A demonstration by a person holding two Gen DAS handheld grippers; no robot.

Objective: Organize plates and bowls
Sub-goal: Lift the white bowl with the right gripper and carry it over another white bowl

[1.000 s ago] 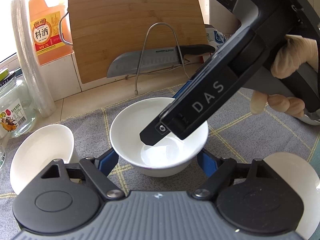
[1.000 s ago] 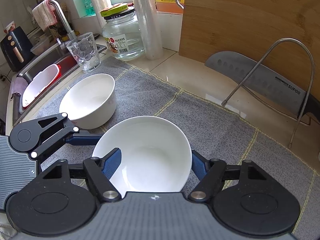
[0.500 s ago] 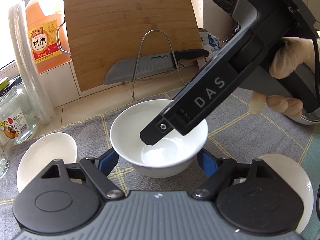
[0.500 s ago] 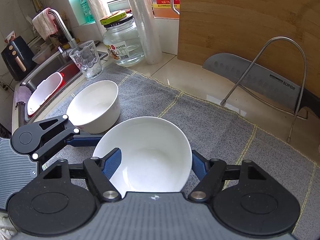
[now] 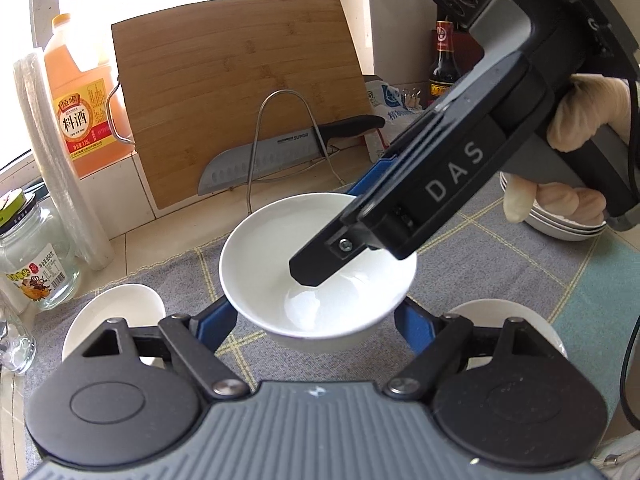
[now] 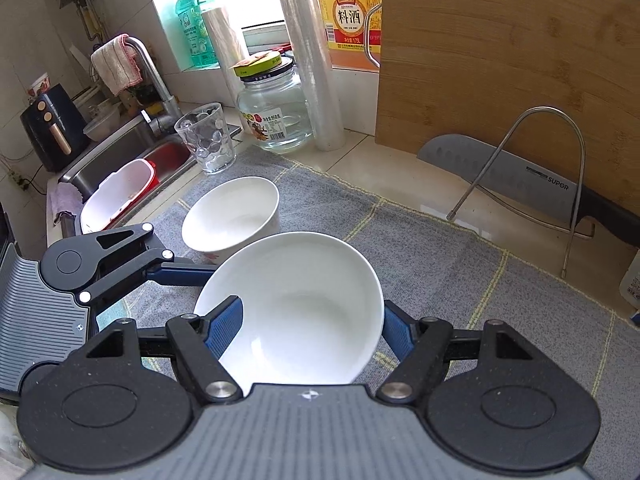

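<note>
One plain white bowl (image 5: 318,268), glossy and empty, is gripped by both the left gripper (image 5: 316,320) and right gripper (image 6: 308,320) above the grey mat (image 6: 440,264); since a second earlier it has been raised.

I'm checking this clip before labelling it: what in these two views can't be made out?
- Stack of plates, left wrist view: mostly behind the gloved hand and the right gripper's handle, so no count.
- Bowl being held: the right gripper covers its far rim there; the base is unseen in both views.
- Small bowl: the left gripper hides most of it.
- Sink, right wrist view: its contents are small and partly hidden.
</note>
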